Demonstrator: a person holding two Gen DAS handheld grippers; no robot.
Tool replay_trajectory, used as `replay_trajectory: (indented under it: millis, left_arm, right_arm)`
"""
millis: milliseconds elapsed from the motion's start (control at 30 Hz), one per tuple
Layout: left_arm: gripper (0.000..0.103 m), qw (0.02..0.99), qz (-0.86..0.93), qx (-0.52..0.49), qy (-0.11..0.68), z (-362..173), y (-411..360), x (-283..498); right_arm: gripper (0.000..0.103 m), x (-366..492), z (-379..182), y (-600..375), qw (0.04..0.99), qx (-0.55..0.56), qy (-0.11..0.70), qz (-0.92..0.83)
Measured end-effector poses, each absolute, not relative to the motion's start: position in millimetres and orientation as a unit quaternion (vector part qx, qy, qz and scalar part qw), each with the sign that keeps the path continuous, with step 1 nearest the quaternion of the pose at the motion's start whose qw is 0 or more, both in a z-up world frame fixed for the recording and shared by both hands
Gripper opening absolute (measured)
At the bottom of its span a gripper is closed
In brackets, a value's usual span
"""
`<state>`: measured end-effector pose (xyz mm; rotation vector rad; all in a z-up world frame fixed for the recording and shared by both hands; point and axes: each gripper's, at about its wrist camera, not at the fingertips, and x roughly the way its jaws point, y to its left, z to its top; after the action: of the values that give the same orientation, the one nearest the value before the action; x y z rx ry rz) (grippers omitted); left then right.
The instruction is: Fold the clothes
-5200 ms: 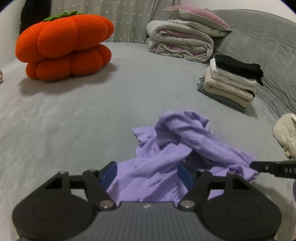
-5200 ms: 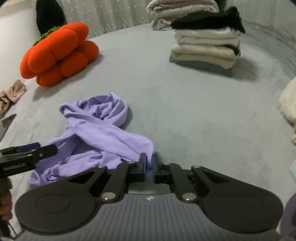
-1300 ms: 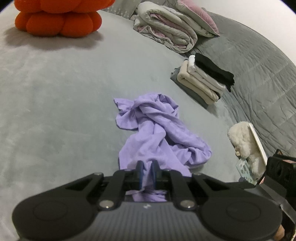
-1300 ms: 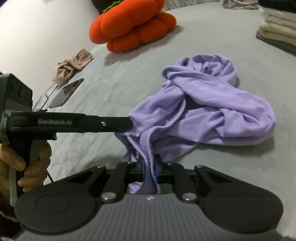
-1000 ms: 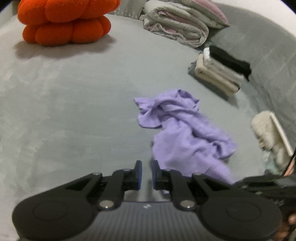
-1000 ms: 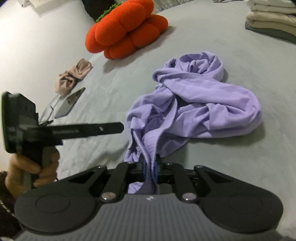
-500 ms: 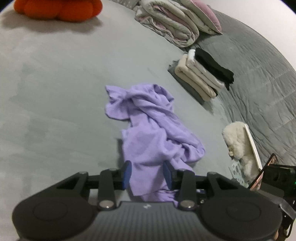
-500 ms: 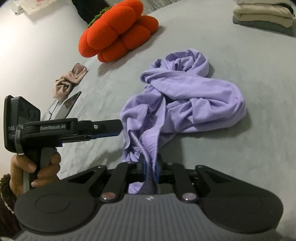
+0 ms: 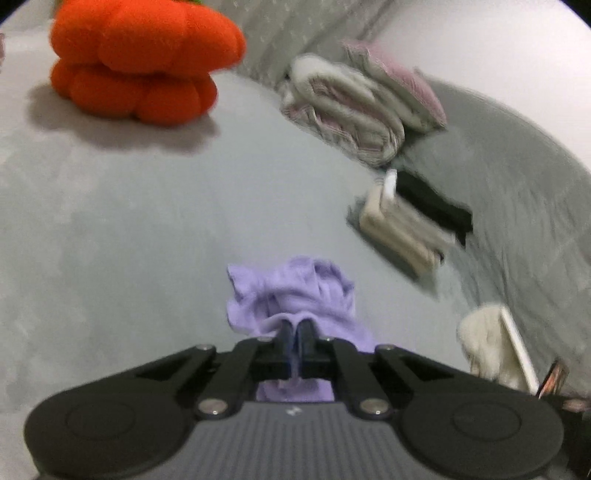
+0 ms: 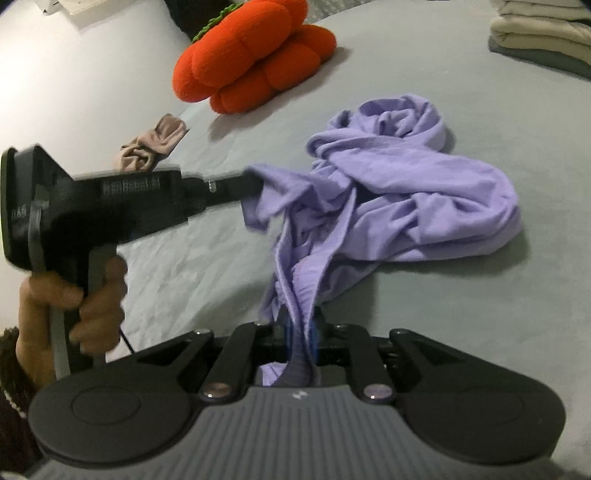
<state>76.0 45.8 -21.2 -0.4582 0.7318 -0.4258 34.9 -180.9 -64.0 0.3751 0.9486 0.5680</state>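
both my left gripper (image 9: 295, 334) and right gripper (image 10: 300, 328) are pinched on the purple shirt (image 10: 406, 206), bunched just beside the orange pumpkin cushion (image 10: 255, 55). soft, light, floppy; best taken by its hem edges.

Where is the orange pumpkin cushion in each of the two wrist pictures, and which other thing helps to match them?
Left wrist view: the orange pumpkin cushion sits at the upper left, far behind the purple garment.
Right wrist view: the cushion is at the top, left of centre, behind the same garment.
Shared landmark: the stack of folded clothes, at middle right in the left view and in the top right corner in the right view.
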Motion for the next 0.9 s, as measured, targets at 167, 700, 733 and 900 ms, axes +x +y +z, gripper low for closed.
replay_trajectory:
  millis: [167,700,733,900]
  left_arm:
    - [0.002,0.896,-0.199,-0.253,0.305,-8.1,61.0,77.8]
    - [0.002,0.885,-0.23,-0.243,0.325,-4.4,53.6,77.6]
    - [0.002,0.883,-0.236,-0.242,0.326,-4.2,52.6,77.6]
    - [0.002,0.873,-0.26,-0.248,0.33,-4.8,46.8,76.8]
  right_arm:
    - [0.013,34.4,-61.8,-160.6,0.827,0.173,0.447,0.295]
    - [0.058,46.2,-31.6,-168.9,0.879,0.147,0.383,0.242]
    - [0.058,47.3,-29.4,-171.4,0.884,0.146,0.375,0.237]
    - [0.059,53.8,-24.4,-170.0,0.909,0.106,0.341,0.215]
